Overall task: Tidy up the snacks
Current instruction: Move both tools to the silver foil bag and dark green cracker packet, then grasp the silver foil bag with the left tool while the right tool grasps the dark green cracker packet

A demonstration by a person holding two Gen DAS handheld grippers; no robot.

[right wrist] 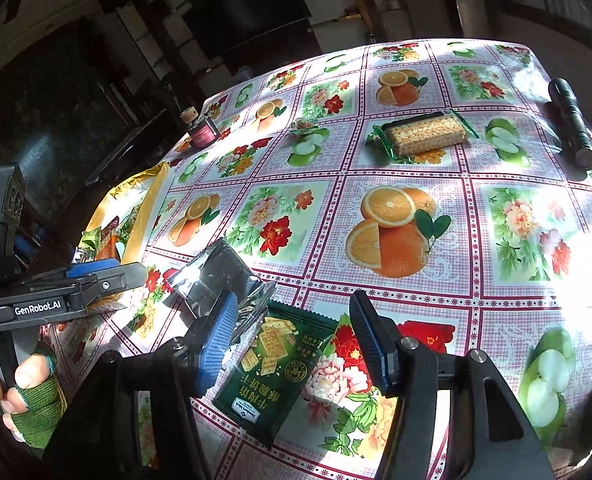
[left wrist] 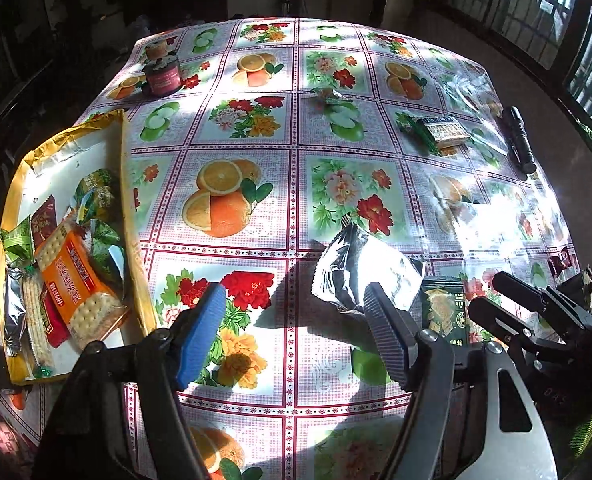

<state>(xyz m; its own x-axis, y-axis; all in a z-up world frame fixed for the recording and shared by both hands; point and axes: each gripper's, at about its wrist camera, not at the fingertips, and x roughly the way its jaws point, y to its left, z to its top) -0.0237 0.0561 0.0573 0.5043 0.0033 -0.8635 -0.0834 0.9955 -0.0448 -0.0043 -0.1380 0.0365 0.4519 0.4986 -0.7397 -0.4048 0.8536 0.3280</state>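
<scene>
Left gripper (left wrist: 292, 332): fingers spread apart, nothing between them; only the patterned cloth of the bench (left wrist: 256, 128) shows in the gap.
Right gripper (right wrist: 296, 344): fingers spread apart; the pads do not press on anything.
Green cracker packet (right wrist: 274, 372): flat on the bench, between the right fingers, closer to the blue-padded one; not gripped.
Silver packet (left wrist: 366, 268): flat on the bench, just ahead of the left gripper's right-hand finger; its edge lies partly over the green cracker packet, beside the right gripper's blue-padded finger.
Yellow tray (left wrist: 134, 216): to the left of the left fingers, at the bench edge; holds an orange cracker pack (left wrist: 76, 284) and several green and red packets.
Clear-wrapped cracker pack (right wrist: 424, 134): well ahead of the right fingers, alone on the bench.
Small sweet (left wrist: 328, 94): far ahead of the left fingers.
Black torch (right wrist: 572, 124): far ahead, to the right of the right fingers.
Red jar (left wrist: 162, 76): far ahead, to the left of the left fingers.
Person's hand (right wrist: 24, 396): green fingerless glove, on the left gripper's handle.
</scene>
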